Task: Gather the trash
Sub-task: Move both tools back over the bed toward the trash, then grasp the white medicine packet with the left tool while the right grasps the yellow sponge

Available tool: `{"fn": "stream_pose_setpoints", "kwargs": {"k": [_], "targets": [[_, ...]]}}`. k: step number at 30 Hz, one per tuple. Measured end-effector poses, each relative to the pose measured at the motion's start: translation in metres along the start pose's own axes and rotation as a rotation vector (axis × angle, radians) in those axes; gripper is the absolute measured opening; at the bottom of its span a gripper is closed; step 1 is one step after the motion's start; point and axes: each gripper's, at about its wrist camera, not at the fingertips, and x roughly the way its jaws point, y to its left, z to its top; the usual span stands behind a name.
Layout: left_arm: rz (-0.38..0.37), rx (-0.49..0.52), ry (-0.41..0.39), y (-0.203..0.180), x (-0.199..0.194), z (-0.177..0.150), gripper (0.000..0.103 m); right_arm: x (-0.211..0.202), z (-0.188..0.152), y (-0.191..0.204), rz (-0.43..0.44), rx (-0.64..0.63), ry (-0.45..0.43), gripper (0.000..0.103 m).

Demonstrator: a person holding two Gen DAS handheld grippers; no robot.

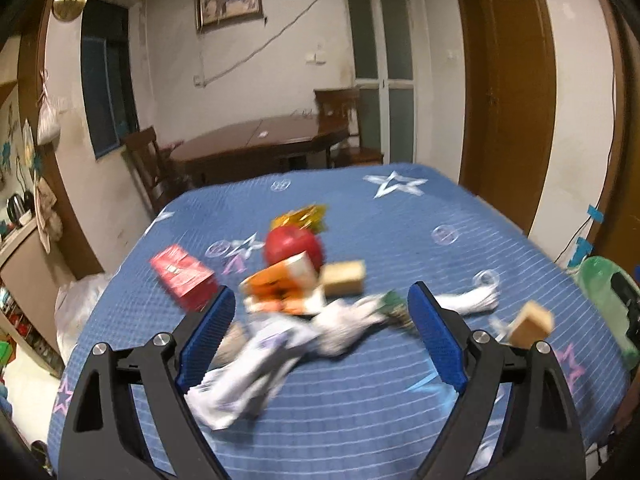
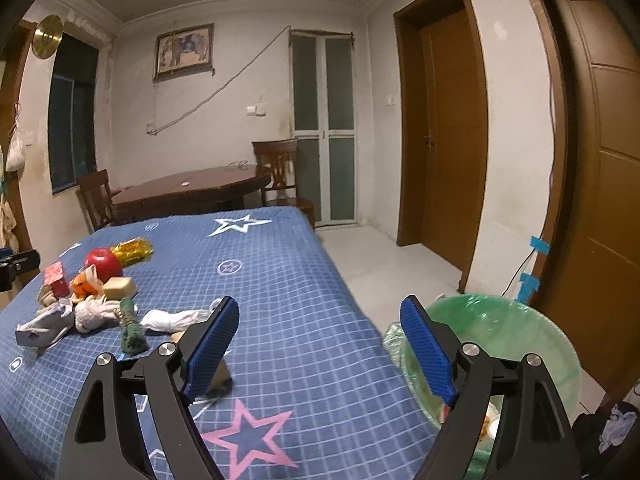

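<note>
Left hand-held gripper [image 1: 322, 304], wide open and empty, faces the crumpled white wrapper [image 1: 256, 364] lying diagonally toward lower left; right hand-held gripper [image 2: 320, 318], open and empty, is farther.

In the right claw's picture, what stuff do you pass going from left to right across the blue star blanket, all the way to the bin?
Red box → red apple → gold wrapper → white crumpled cloth → tan block behind the claw's finger → green-lined bin.
</note>
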Motion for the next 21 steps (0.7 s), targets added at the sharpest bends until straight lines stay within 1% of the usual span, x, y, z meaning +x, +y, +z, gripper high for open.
{"fn": "stream_pose_setpoints", "kwargs": {"k": [3, 5, 6, 9, 12, 17, 19, 20, 21], "targets": [[-0.021, 0.01, 0.033, 0.027, 0.002, -0.008, 0.085, 0.007, -0.002, 0.012, 0.025, -0.02, 0.023, 0.083], [-0.082, 0.032, 0.059, 0.042, 0.004, -0.014, 0.084, 0.01, -0.002, 0.019, 0.037, -0.032, 0.035, 0.083], [-0.107, 0.043, 0.071, 0.047, 0.006, -0.016, 0.08, 0.012, -0.002, 0.022, 0.043, -0.037, 0.041, 0.083], [-0.17, 0.115, 0.103, 0.057, 0.011, -0.028, 0.078, 0.016, -0.004, 0.031, 0.06, -0.046, 0.059, 0.085], [-0.16, 0.162, 0.128, 0.059, 0.023, -0.037, 0.077, 0.023, -0.006, 0.038, 0.076, -0.044, 0.081, 0.085], [-0.167, 0.168, 0.215, 0.061, 0.056, -0.048, 0.07, 0.033, -0.011, 0.043, 0.098, -0.035, 0.122, 0.085], [-0.164, 0.176, 0.246, 0.059, 0.066, -0.052, 0.062, 0.038, -0.012, 0.043, 0.106, -0.029, 0.142, 0.085], [-0.168, 0.181, 0.265, 0.057, 0.072, -0.054, 0.061, 0.04, -0.013, 0.044, 0.113, -0.027, 0.153, 0.085], [-0.162, 0.187, 0.28, 0.055, 0.076, -0.055, 0.056, 0.042, -0.014, 0.043, 0.119, -0.026, 0.163, 0.085]]}}
